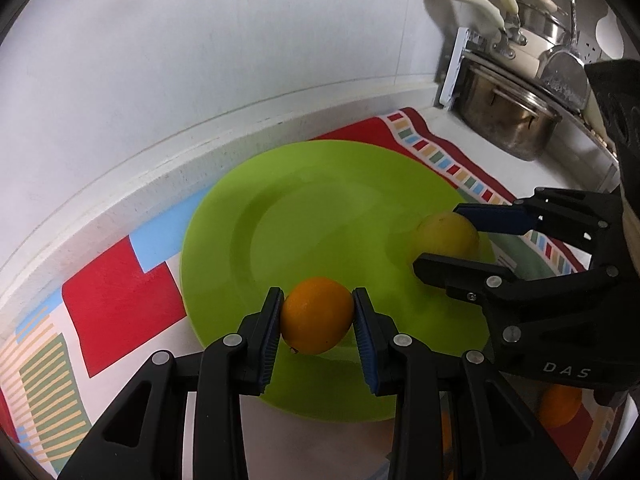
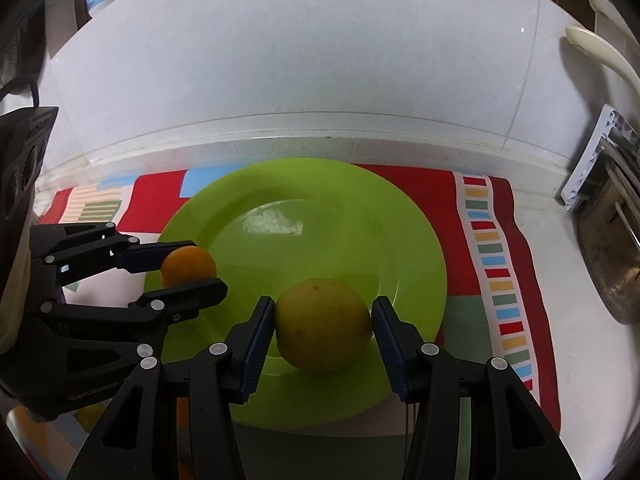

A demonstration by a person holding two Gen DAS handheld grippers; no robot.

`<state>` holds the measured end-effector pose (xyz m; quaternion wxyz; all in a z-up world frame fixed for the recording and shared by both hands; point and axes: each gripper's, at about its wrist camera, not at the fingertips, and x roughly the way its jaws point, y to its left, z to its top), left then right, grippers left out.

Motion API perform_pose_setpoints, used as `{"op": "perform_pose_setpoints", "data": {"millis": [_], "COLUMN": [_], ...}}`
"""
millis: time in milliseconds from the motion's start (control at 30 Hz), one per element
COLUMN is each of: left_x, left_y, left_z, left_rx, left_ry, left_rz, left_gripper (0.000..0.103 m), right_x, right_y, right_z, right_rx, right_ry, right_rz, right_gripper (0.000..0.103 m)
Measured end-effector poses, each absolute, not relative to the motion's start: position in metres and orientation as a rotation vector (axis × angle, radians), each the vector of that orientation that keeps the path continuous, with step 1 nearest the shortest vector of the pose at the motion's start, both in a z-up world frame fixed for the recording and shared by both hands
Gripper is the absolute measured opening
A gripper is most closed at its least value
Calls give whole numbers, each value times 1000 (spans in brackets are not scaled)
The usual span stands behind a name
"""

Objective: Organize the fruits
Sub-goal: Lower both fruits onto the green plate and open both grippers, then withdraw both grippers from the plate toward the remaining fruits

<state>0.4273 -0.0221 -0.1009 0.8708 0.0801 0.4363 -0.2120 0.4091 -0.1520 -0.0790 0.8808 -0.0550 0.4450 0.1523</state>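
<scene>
the left claw [image 1: 317, 316] squeezes a small orange [image 1: 316, 314]; the right claw [image 2: 323, 325] squeezes a yellow fruit [image 2: 322, 324]. both are round, firm and probably roll, so hold their middles over the green plate [image 2: 320, 200].

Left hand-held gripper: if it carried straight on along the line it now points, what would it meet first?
Most likely the green plate. The left hand-held gripper is shut on the orange and angled down at the plate, so the fruit would probably touch the plate's near part first. How much gap remains is unclear.
</scene>
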Motion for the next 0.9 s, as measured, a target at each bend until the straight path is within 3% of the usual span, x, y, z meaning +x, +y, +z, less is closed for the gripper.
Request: {"op": "perform_pose_setpoints", "data": {"millis": [533, 900], "left_x": [356, 273], "left_y": [-1, 27], "left_z": [-41, -4], "left_rx": [160, 130], "left_ry": [750, 650], "left_rz": [-333, -279], "left_gripper": [72, 85], "right_x": [357, 263], "right_y": [-151, -146], "right_z": [-23, 19], "right_rx": [-121, -116], "right_ry": [785, 623], "right_rz": [230, 113], "right_gripper": [57, 76]}}
